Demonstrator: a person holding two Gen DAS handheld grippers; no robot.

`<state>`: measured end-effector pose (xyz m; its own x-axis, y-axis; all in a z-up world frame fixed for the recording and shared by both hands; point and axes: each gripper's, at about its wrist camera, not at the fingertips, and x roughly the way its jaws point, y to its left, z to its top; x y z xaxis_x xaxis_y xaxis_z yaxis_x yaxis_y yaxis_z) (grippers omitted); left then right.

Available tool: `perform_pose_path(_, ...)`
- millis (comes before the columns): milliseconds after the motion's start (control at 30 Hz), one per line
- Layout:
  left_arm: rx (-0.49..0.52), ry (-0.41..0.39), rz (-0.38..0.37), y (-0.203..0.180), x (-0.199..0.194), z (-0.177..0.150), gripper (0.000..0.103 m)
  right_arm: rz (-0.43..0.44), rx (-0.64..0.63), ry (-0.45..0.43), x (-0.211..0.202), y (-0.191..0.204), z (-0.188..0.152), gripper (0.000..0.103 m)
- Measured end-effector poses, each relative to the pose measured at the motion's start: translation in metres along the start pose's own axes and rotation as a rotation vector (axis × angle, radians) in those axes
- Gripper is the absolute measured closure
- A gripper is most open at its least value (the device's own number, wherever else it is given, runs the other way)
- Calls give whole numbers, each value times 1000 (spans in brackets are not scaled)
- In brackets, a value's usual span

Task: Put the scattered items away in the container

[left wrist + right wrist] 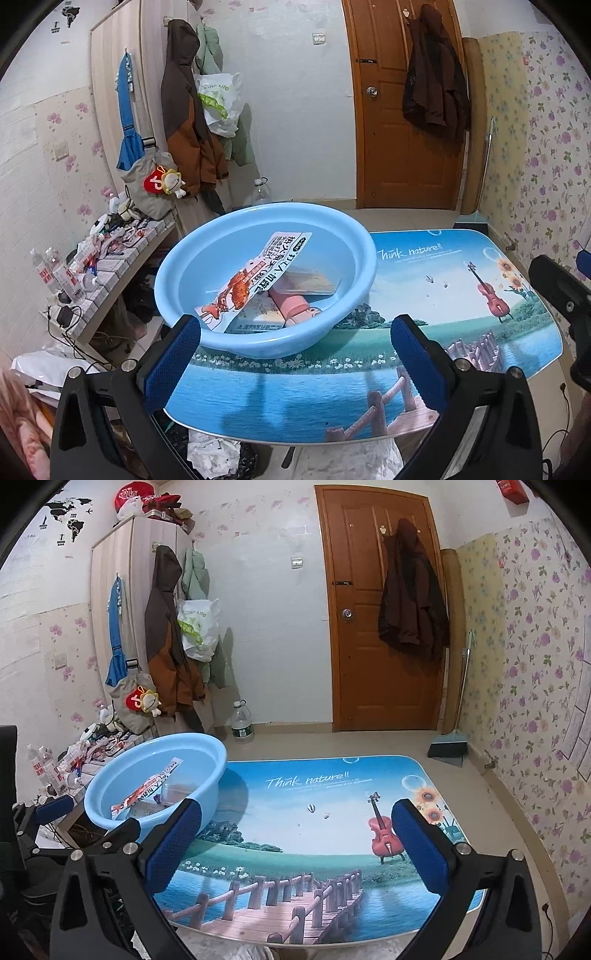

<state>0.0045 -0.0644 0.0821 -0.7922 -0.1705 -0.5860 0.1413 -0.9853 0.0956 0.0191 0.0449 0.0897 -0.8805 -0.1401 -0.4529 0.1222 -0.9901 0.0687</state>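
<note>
Now both grippers, left gripper (295, 339) and right gripper (295, 823), gape empty over one basin (347, 236) holding three items.

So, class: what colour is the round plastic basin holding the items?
Light blue round plastic basin; clearest in the left wrist view.

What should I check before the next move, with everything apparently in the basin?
1. Left gripper open and empty: ok.
2. Right gripper open and empty: ok.
3. Long printed snack packet inside the round light-blue plastic basin: ok.
4. Pink cylindrical item inside the basin: ok.
5. Printed tabletop free of loose items: ok.
6. Basin fully supported at the table's left edge: cannot tell.
</note>
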Motion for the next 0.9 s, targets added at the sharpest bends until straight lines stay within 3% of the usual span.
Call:
perform_pose_path(367,21,3,-22,-13,-3,-1,0,-14,4,19,3,-5,-1,0)
perform_pose_path(900,70,26,-79,-66,2,-5,0,-107,46,52,3,-51,-12,0)
